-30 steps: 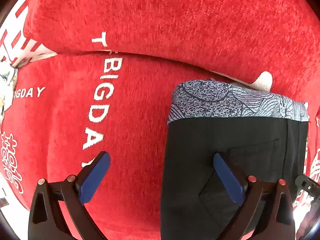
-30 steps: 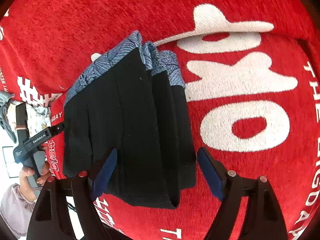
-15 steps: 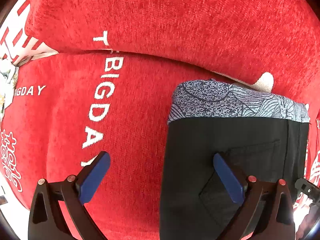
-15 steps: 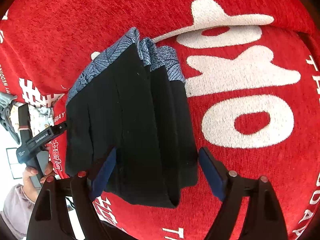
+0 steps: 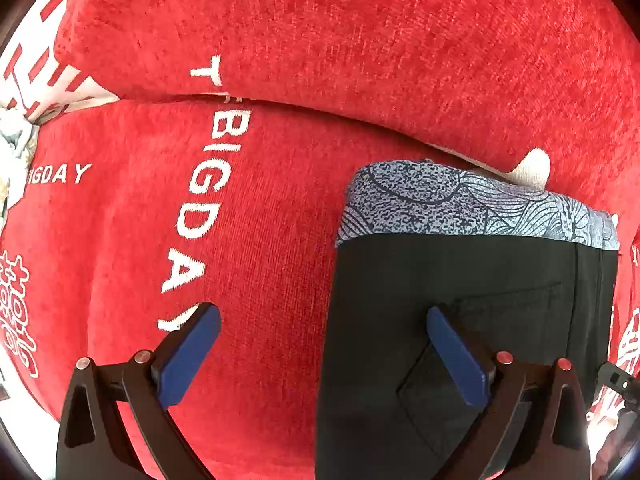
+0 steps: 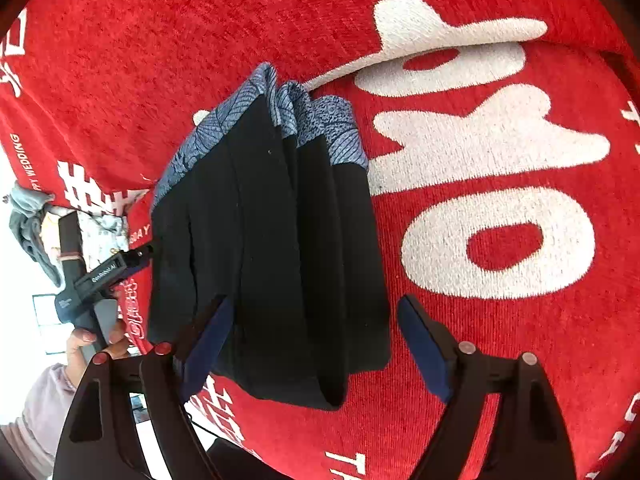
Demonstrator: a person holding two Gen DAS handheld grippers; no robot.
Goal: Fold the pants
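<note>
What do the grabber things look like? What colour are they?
Each gripper has two black triangular arms with cut-out holes, small pinkish-silver bolts, and flat blue pads: the left gripper and the right gripper match. The left one's black handle carries small white lettering. The hand holding it wears a pale lilac sleeve.

The folded pants [image 5: 460, 300] lie on a red cover [image 5: 280, 260] with white lettering. To their left in the left wrist view, a broad stretch of the cover is bare, and the left claw [image 5: 322, 344] stands wide apart there, one finger over bare cloth, the other over the black fabric. Behind the patterned waistband [image 5: 460, 208], a raised red cushion [image 5: 360, 40] closes off that side. In the right wrist view, the right claw [image 6: 312, 344] straddles the near folded edge; bare cover lies to its right. At the pants' left edge, the other tool and the hand [image 6: 86, 342] holding it occupy the space.
</note>
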